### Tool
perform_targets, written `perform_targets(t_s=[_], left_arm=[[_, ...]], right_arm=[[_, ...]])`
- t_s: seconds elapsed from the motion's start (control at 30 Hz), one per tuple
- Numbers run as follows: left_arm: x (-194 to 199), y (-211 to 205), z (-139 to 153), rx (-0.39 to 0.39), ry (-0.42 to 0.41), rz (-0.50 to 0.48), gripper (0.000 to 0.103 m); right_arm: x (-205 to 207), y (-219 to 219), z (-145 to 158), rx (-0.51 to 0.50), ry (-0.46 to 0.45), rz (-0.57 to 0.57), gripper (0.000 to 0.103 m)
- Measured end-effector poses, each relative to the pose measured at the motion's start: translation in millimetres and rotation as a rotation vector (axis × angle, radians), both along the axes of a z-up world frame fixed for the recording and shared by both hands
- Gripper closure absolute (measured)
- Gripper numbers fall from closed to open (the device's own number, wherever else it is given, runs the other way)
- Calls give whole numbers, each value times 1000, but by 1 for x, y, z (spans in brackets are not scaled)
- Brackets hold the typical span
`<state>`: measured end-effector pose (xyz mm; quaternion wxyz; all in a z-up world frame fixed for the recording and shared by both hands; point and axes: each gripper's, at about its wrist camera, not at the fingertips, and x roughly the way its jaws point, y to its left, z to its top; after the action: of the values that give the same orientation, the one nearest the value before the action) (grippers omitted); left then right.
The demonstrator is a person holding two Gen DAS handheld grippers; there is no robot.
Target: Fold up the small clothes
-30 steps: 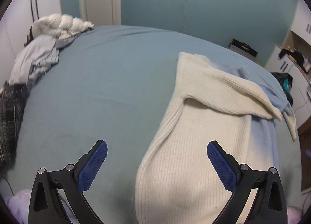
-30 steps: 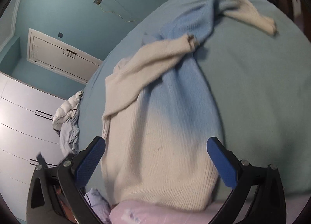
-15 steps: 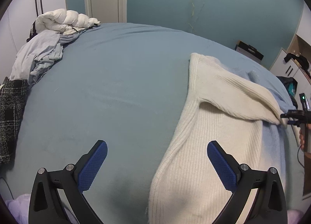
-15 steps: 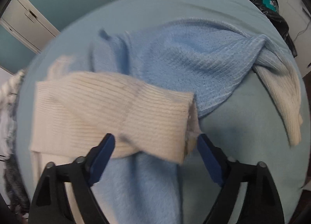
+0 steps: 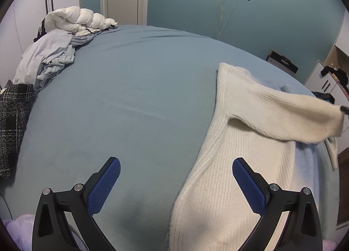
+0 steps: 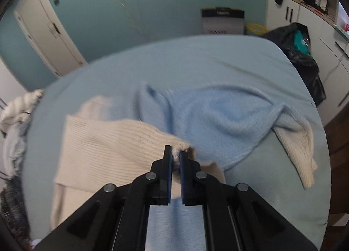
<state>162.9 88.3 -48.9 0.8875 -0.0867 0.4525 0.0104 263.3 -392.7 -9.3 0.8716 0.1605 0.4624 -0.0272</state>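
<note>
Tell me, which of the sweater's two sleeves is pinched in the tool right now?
The cream sleeve folded across the sweater's body: the right gripper is shut on its cuff. The other sleeve lies loose toward the bed's edge, untouched.

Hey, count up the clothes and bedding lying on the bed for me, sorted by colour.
Cream and light blue: 1, the sweater
White: 1, the puffy quilt
Grey-blue: 1, the crumpled cloth
Black-and-white check: 1, the garment at the bed's edge
Total: 4
</note>
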Motion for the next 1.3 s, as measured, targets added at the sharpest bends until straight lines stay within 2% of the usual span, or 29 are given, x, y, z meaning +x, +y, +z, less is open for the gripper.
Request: perform_targets(t_s=[0.03, 0.1, 0.2, 0.27, 0.37, 0.43, 0.47, 0.5, 0.53, 0.57, 0.6, 0.63, 0.7, 0.8, 0.87, 1.03, 1.07, 1.13, 1.17, 1.2, 1.23, 1.3], left_arm=[[0, -1, 1, 0, -4, -2, 0], [-2, -3, 4, 5, -12, -7, 0], [-3, -4, 4, 14, -12, -11, 0], [-3, -5, 3, 15, -8, -12, 0], [-2, -5, 3, 11, -5, -16, 0], [-2, -5, 2, 15, -4, -20, 0], [-2, -5, 2, 18, -5, -21, 0], [-3, -4, 2, 21, -7, -21, 0], [-3, -3, 2, 22, -8, -19, 0], [-3, -2, 2, 18, -9, -16, 0], [-2, -1, 1, 13, -8, -16, 0], [-2, -1, 1, 7, -7, -15, 0], [-1, 0, -1, 5, -2, -12, 0], [-1, -2, -3, 11, -3, -14, 0], [-1, -3, -3, 18, -1, -16, 0], [-2, -3, -7, 26, 4, -9, 0], [-3, -2, -7, 28, 5, -7, 0], [-2, -3, -8, 30, 7, -7, 0], [-2, -3, -9, 33, 9, -8, 0], [-1, -3, -9, 35, 10, -9, 0], [-2, -4, -10, 37, 10, -11, 0], [-2, -7, -10, 44, 11, -19, 0]], right_arm=[[-7, 3, 19, 24, -28, 19, 101], [-6, 11, 39, 73, -60, 36, 101], [10, 13, 41, 113, -55, 33, 101], [22, 6, 19, 130, 4, -21, 101], [40, -11, -31, 138, 118, -107, 100], [40, -27, -58, 139, 152, -179, 98], [37, -39, -69, 172, 151, -223, 96], [31, -55, -84, 247, 165, -290, 80], [25, -67, -94, 303, 198, -348, 45], [19, -78, -102, 343, 222, -399, 29], [10, -85, -106, 356, 223, -433, 24], [3, -89, -109, 344, 232, -441, 24], [-8, -84, -113, 293, 270, -372, 23], [-27, -56, -132, 131, 400, -239, 23], [-39, -39, -147, 86, 439, -178, 23], [-59, -5, -189, 205, 485, -115, 26], [-58, 0, -194, 200, 492, -103, 31], [-56, 12, -203, 149, 507, -72, 65], [-56, 18, -200, 91, 477, -61, 71], [-56, 24, -195, 63, 439, -38, 93], [-57, 27, -193, 53, 428, -23, 97], [-61, 31, -183, 13, 404, -10, 98]])
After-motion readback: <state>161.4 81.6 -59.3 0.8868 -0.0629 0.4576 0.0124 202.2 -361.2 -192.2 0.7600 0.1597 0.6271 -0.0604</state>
